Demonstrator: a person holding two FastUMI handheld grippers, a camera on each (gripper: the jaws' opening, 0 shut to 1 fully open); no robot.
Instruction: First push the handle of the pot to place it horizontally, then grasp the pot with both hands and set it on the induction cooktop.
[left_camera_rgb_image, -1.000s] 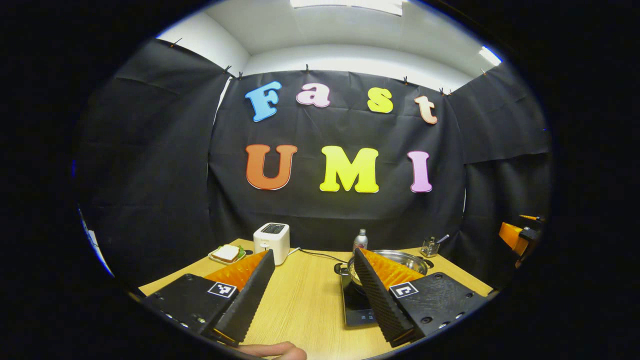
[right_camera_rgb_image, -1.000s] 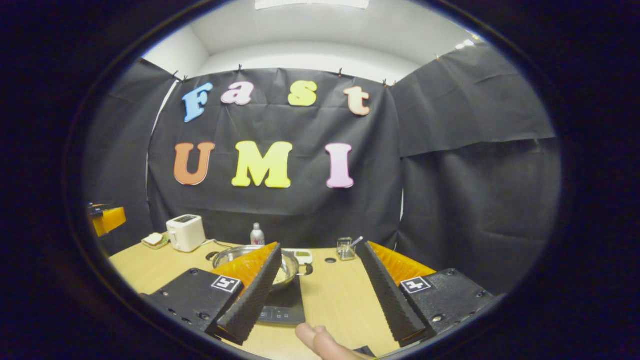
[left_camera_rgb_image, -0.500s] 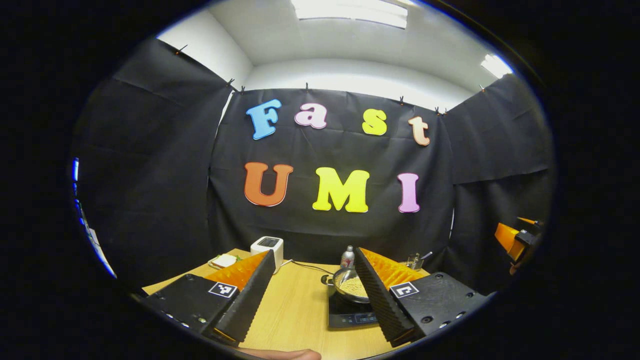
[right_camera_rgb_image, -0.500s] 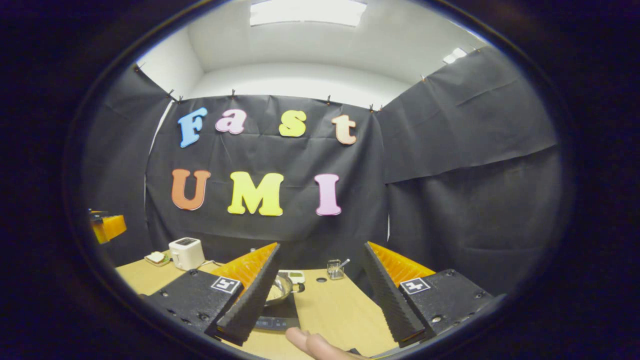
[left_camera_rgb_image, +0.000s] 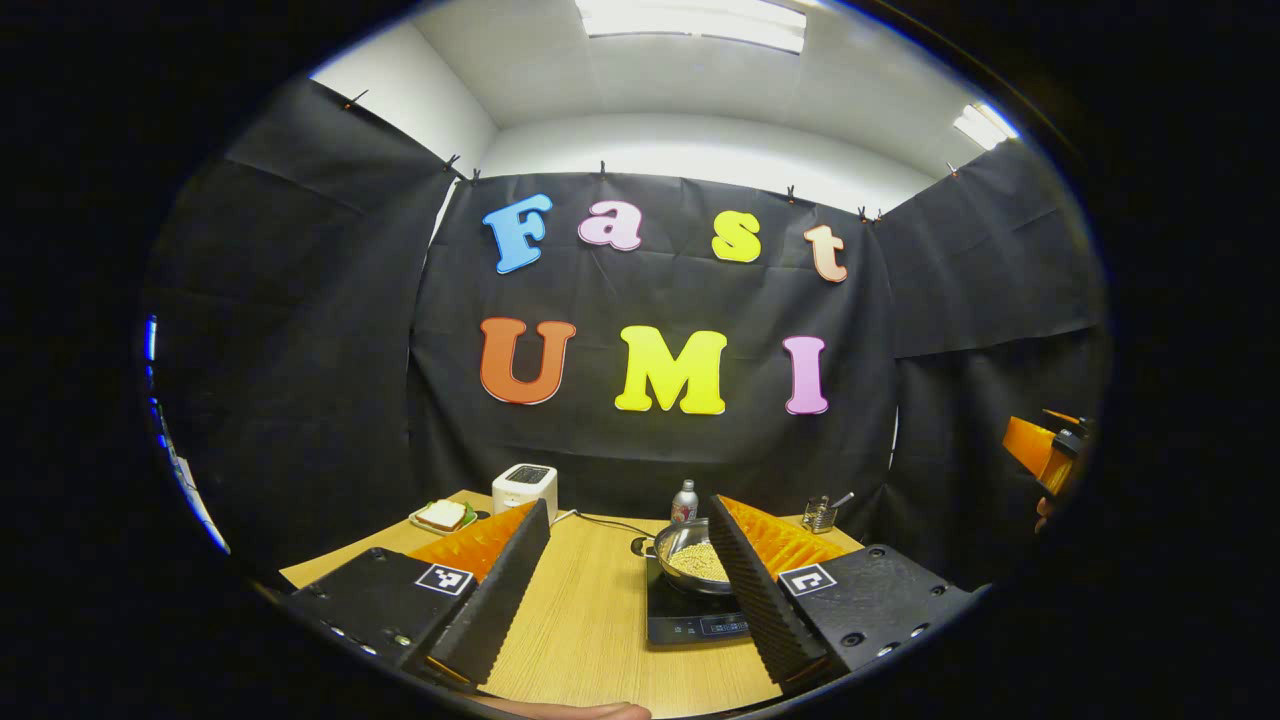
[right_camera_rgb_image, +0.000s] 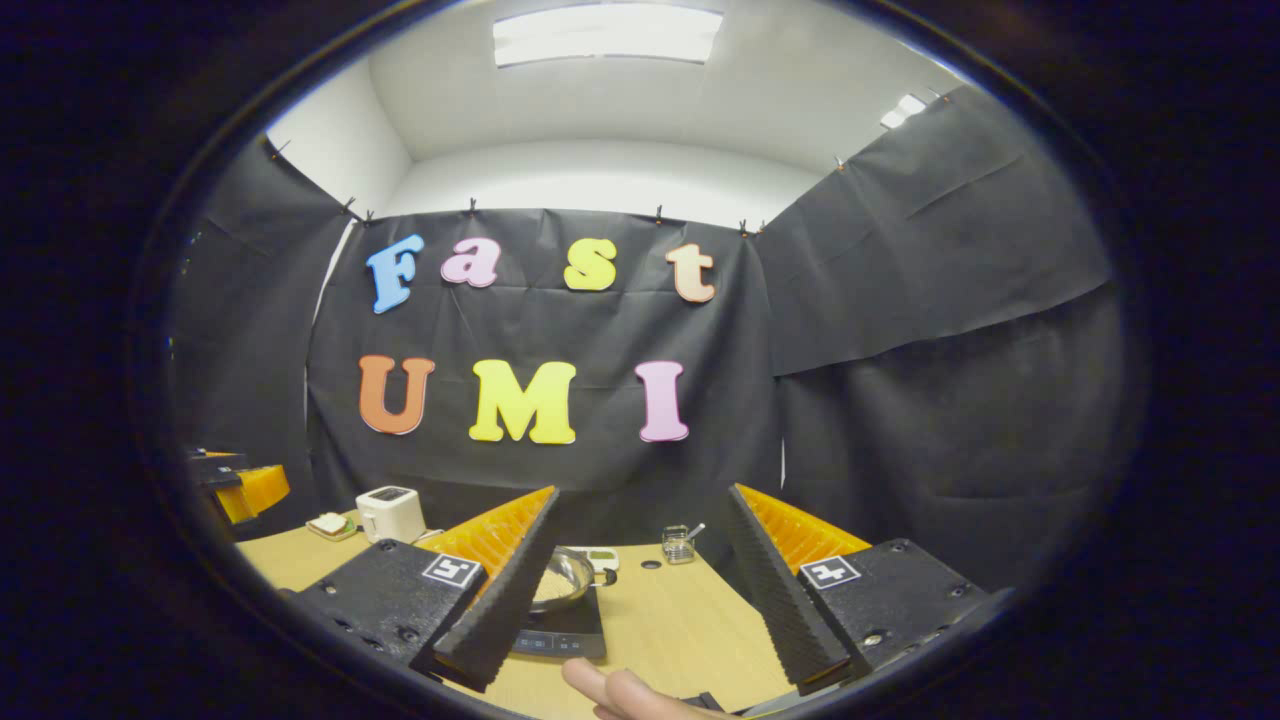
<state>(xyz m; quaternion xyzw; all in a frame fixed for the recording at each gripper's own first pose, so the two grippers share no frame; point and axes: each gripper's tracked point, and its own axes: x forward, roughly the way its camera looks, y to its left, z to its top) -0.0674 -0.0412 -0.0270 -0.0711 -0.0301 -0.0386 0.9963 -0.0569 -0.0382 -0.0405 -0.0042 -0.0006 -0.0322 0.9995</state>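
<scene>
Pot (left_camera_rgb_image: 695, 556) sits on the cooktop (left_camera_rgb_image: 690, 620), steel bowl with pale grains inside, placed toward the cooktop's back half with the control strip bare in front. From how things lie, the placing looks done; the step in hand reads as backing off and finishing.

Left hand-held gripper (left_camera_rgb_image: 630, 585) is released, fingers spread wide, nothing between them, hanging above the bench (left_camera_rgb_image: 590, 620) just left of the cooktop. Right hand-held gripper (right_camera_rgb_image: 645, 590) is likewise released and empty, off to the cooktop's right, with a fingertip (right_camera_rgb_image: 610, 690) of the holding hand at the bottom edge. Neither touches the pot.

To finish well: pull both grippers back and up, away from the cooktop, jaws kept wide so no finger clips the rim or a handle; no sideways sweep over the pot, since the grains could spill if it is nudged.

Pot stands upright, mouth up. Its long axis is the line through the two side handles: a dark handle (left_camera_rgb_image: 641, 547) pokes out at the left of the cooktop in the left gripper view, another (right_camera_rgb_image: 608, 577) at the right in the right gripper view. So the axis probably runs left-right across the cooktop, roughly horizontal, though the handles are small and half hidden behind fingers.

Toaster (left_camera_rgb_image: 524, 488) stands well left of the cooktop, bottle (left_camera_rgb_image: 684, 501) just behind it.
</scene>
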